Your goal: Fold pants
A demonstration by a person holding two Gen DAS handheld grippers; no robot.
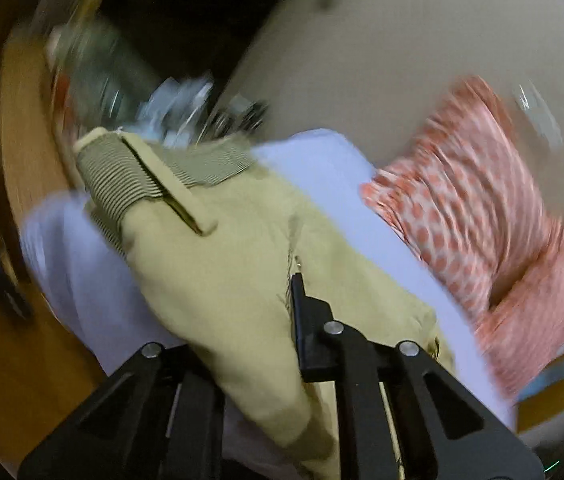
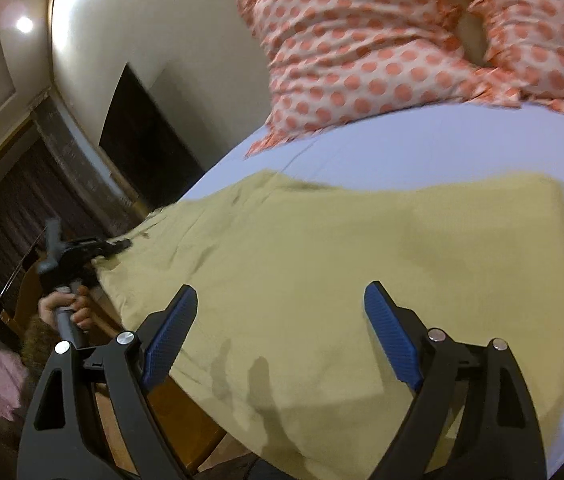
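Khaki pants [image 2: 342,264] lie spread on a pale lilac bed sheet [image 2: 422,148]. In the left wrist view the pants [image 1: 217,264] fill the centre, with the striped elastic waistband [image 1: 121,172] at the far end. My left gripper [image 1: 282,312] is shut on the pants fabric; only its right finger [image 1: 306,332] shows, the other is under the cloth. It also shows in the right wrist view [image 2: 117,245] at the pants' left edge. My right gripper [image 2: 282,316] is open and empty, just above the pants near the bed's front edge.
An orange polka-dot pillow [image 2: 382,48] lies at the head of the bed; it also shows in the left wrist view [image 1: 470,208]. A wooden bed frame [image 2: 169,412] runs along the front edge. A cluttered shelf [image 1: 113,80] is blurred beyond the waistband.
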